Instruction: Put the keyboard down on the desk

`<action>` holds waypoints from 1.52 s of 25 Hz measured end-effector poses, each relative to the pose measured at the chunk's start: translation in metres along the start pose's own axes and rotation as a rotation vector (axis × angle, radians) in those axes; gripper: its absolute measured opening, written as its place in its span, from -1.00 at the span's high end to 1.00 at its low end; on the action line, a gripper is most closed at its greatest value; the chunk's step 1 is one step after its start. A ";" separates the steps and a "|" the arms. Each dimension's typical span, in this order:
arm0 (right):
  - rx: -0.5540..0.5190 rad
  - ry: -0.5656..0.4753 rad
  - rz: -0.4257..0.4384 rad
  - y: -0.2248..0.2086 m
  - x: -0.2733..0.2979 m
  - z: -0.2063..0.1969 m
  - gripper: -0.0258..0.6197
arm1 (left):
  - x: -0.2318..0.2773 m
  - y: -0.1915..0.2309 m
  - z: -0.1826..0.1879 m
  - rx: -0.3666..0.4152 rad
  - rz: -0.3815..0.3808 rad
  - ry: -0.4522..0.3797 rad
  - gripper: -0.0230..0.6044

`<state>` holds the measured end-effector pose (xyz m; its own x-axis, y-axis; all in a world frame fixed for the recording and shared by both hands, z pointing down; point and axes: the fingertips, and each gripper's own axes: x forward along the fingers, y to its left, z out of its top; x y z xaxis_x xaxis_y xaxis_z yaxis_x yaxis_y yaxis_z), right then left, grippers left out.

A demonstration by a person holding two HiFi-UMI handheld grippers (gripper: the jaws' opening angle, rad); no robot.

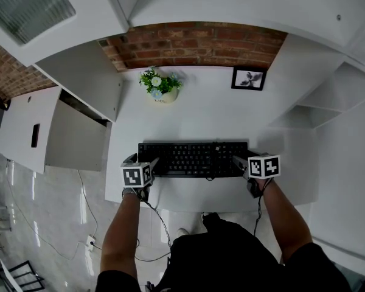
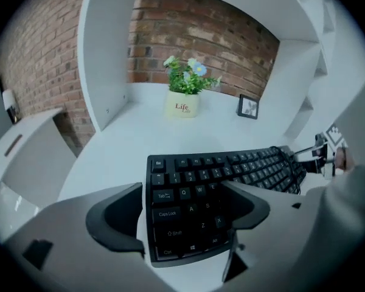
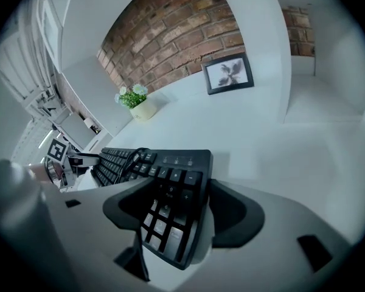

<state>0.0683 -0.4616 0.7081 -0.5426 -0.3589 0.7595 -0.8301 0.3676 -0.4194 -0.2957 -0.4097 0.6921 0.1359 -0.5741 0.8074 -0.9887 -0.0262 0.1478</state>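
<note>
Head view: keyboard [image 1: 193,159] lies flat on the desk [image 1: 201,111]. Your left gripper [image 1: 151,166] and right gripper [image 1: 239,163] straddle its ends, jaws spread wide and off it; the desk evidently bears it, so no grip is needed.

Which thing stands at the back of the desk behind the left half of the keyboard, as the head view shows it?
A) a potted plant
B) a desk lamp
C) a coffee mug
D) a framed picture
A: the potted plant stands near the brick wall at the back of the desk, behind the left half of the keyboard. The framed picture is behind its right end.
</note>
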 end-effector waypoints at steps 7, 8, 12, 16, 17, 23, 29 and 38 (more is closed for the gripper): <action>-0.071 -0.052 -0.090 0.002 -0.011 0.005 0.06 | -0.022 0.002 0.012 0.032 0.051 -0.107 -0.32; -0.086 -0.065 -0.106 0.002 -0.014 0.006 0.06 | -0.026 0.003 0.012 0.029 0.052 -0.120 -0.32; -0.118 -0.123 -0.145 0.009 -0.029 0.016 0.06 | -0.046 0.002 0.019 0.023 0.035 -0.168 -0.31; -0.128 -0.196 -0.139 0.028 -0.047 0.025 0.07 | -0.069 -0.006 0.028 0.049 0.012 -0.229 -0.31; -0.132 -0.212 -0.135 0.034 -0.051 0.027 0.07 | -0.075 -0.007 0.030 0.052 0.009 -0.246 -0.31; -0.145 -0.317 -0.105 0.070 -0.075 0.030 0.09 | -0.120 -0.017 0.043 0.081 -0.016 -0.347 -0.31; -0.166 -0.447 -0.102 0.114 -0.110 0.032 0.49 | -0.174 -0.022 0.044 0.107 -0.057 -0.454 -0.30; -0.203 -0.598 -0.066 0.196 -0.172 0.010 0.86 | -0.271 -0.020 0.030 0.126 -0.066 -0.621 0.63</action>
<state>-0.0023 -0.3364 0.4901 -0.5175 -0.7823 0.3469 -0.8554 0.4621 -0.2341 -0.3148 -0.2782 0.4537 0.1716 -0.9346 0.3116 -0.9846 -0.1518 0.0869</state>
